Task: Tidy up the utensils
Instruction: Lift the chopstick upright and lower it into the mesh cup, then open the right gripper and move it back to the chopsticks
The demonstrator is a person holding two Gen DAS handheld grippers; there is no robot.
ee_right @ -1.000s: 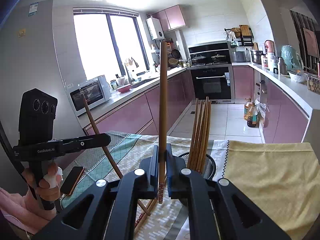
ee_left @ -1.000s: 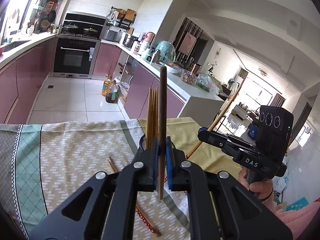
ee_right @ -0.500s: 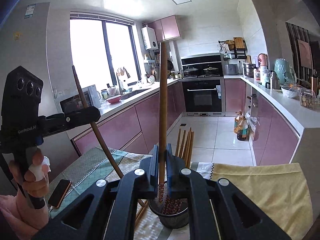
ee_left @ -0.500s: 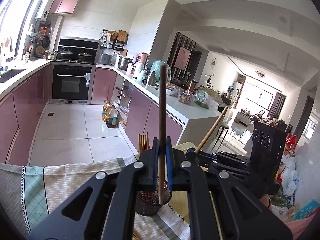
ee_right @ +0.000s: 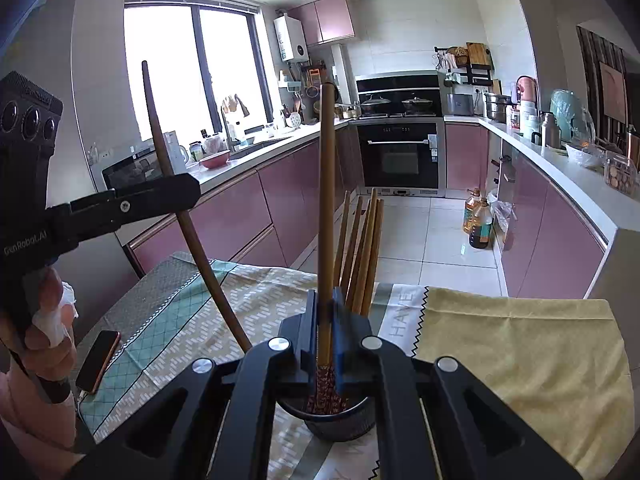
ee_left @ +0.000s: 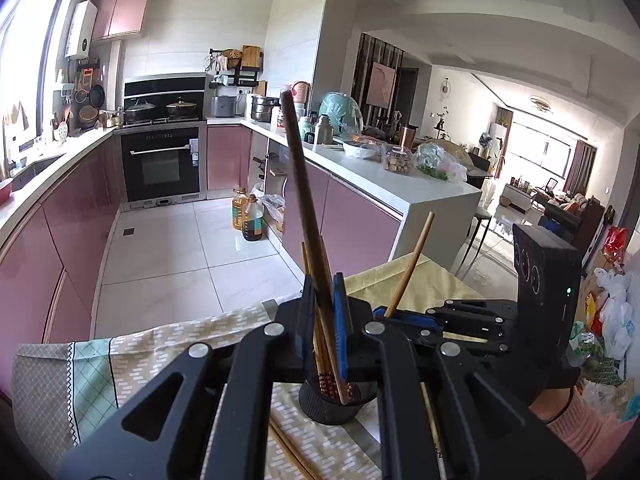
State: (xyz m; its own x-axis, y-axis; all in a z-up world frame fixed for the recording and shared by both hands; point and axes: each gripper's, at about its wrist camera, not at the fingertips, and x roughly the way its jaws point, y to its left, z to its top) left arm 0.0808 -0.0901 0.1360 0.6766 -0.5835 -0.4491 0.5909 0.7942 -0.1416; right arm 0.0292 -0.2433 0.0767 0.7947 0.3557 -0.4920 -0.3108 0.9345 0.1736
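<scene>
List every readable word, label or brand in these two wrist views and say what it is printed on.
"GenRobot.AI": on the side of the left gripper, readable in the right wrist view.
"HAVE": on the white band of the tablecloth, beside the yellow cloth.
More letters near the bottom edge of that band: cut off, unreadable.
Oven panel markings and the oil bottles' labels: too small to read.

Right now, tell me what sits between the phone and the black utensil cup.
In the right wrist view, only patterned tablecloth lies between the phone and cup, crossed by the dark chopstick in the left tool.
</scene>
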